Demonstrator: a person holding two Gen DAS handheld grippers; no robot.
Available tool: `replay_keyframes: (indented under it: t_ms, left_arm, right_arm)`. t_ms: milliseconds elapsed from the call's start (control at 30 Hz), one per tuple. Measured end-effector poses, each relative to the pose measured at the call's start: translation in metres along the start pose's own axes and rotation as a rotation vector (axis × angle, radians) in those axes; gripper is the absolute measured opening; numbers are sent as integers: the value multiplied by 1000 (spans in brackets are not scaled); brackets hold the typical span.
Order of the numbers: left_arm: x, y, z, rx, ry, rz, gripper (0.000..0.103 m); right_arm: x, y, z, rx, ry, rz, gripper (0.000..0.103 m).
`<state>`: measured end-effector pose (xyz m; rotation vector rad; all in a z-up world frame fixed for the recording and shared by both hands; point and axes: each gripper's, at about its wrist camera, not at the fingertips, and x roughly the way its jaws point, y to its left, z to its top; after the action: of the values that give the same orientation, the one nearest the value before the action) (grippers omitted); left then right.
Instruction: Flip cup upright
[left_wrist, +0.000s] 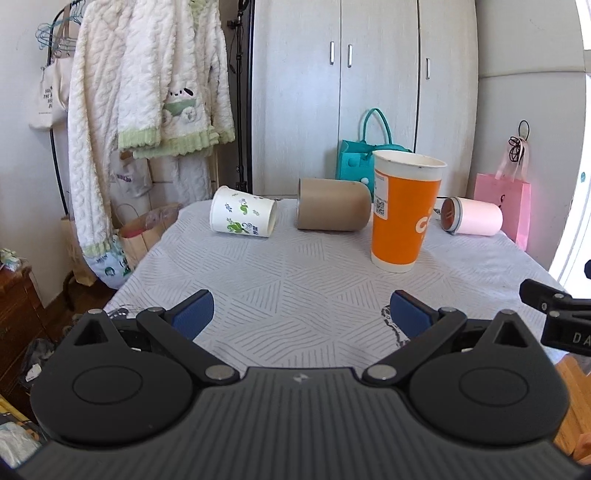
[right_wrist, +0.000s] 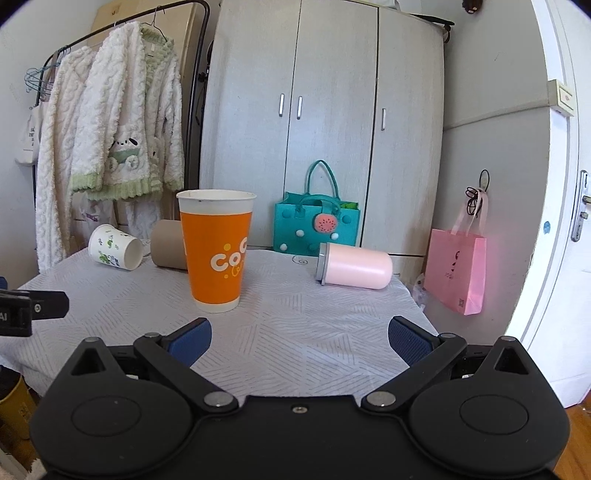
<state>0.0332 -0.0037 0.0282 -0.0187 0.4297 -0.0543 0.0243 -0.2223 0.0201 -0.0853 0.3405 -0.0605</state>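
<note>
Behind the table (right_wrist: 332, 332) stands a grey wardrobe (right_wrist: 325, 129). Both the left gripper (left_wrist: 301, 314) and right gripper (right_wrist: 299, 338) hover with jaws spread wide, holding nothing. Upright mid-table stands the orange cup (right_wrist: 216, 251), white-rimmed; behind it lie the brown cup (left_wrist: 332, 209), the pink cup (right_wrist: 354, 266) and the leaf-printed cup (left_wrist: 242, 217), all on their sides.

Orange cup (right_wrist: 216, 251) upright at centre-left on table (right_wrist: 295, 332); pink cup (right_wrist: 354, 266) lying sideways centre-right; white cup (right_wrist: 115, 247) and brown cup (right_wrist: 168, 244) sideways at left. Right gripper (right_wrist: 300, 339) spread wide, bottom.
</note>
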Motion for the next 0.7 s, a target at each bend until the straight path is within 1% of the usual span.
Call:
replay_keyframes:
  t_ms: [133, 300, 400, 500, 600, 700]
  left_arm:
    - [-1, 5, 0, -17, -18, -15, 103]
    - [-1, 5, -3, 5, -61, -13, 103]
    - [0, 3, -4, 25, -55, -7, 103]
    - [1, 4, -4, 22, -48, -2, 103]
    - [2, 5, -5, 24, -50, 28, 103]
    - [2, 7, -5, 26, -47, 37, 103]
  right_arm:
    - [1, 2, -1, -1, 12, -6, 103]
    - [2, 3, -1, 15, 20, -11, 103]
    - [2, 3, 1, 22, 23, -15, 103]
    - [2, 4, 1, 19, 23, -13, 103]
    - [1, 6, -1, 12, 23, -15, 103]
    - [0, 7, -1, 11, 23, -14, 103]
